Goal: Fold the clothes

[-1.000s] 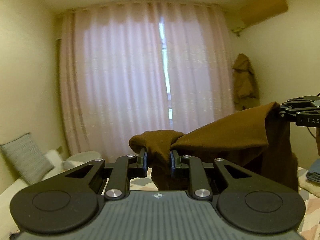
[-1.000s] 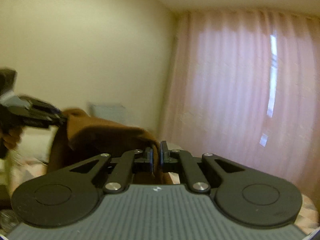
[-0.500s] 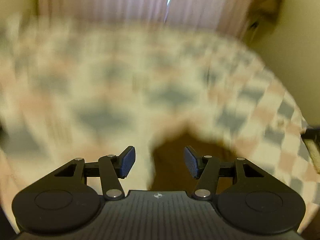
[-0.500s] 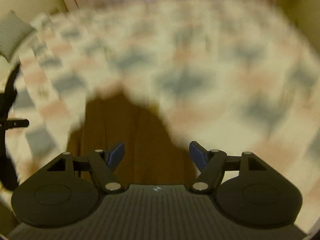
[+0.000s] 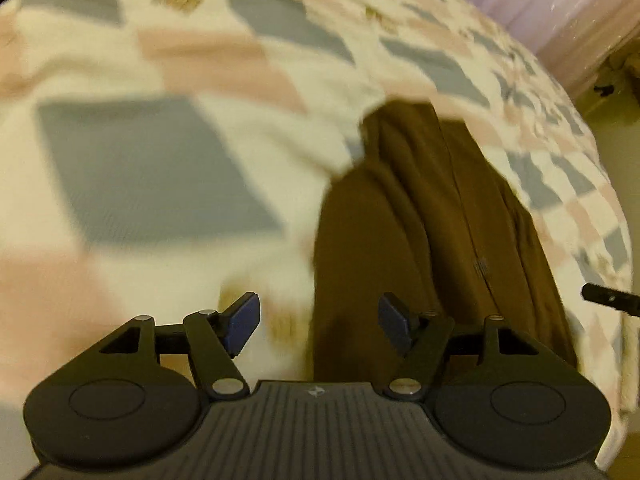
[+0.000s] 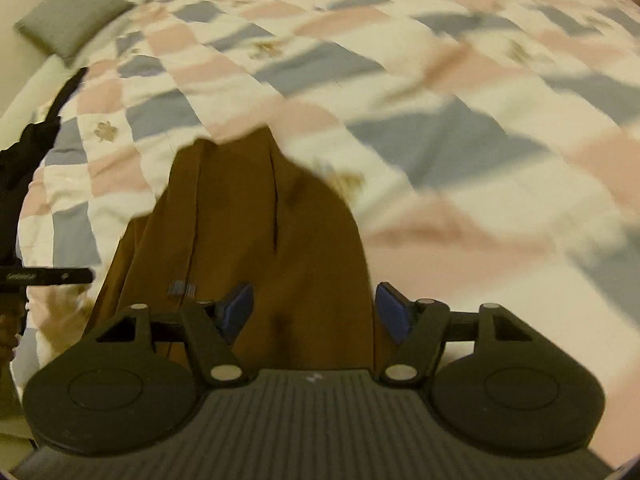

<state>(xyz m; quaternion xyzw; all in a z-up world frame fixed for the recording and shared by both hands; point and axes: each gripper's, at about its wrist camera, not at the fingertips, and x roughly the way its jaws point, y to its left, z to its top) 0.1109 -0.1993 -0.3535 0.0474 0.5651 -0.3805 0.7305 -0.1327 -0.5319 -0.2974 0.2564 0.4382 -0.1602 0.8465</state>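
Brown garment (image 5: pixel 420 220) lies rumpled on the checked bed (image 5: pixel 160 160), soft and floppy. Both claws, left (image 5: pixel 316 320) and right (image 6: pixel 316 312), have just been opening, nothing gripped. Probably best pinched at near corners.

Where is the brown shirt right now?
The brown garment lies on the checkered quilt, low and left of middle in the right wrist view, just ahead of the open right gripper. The grey pillow sits far beyond it.
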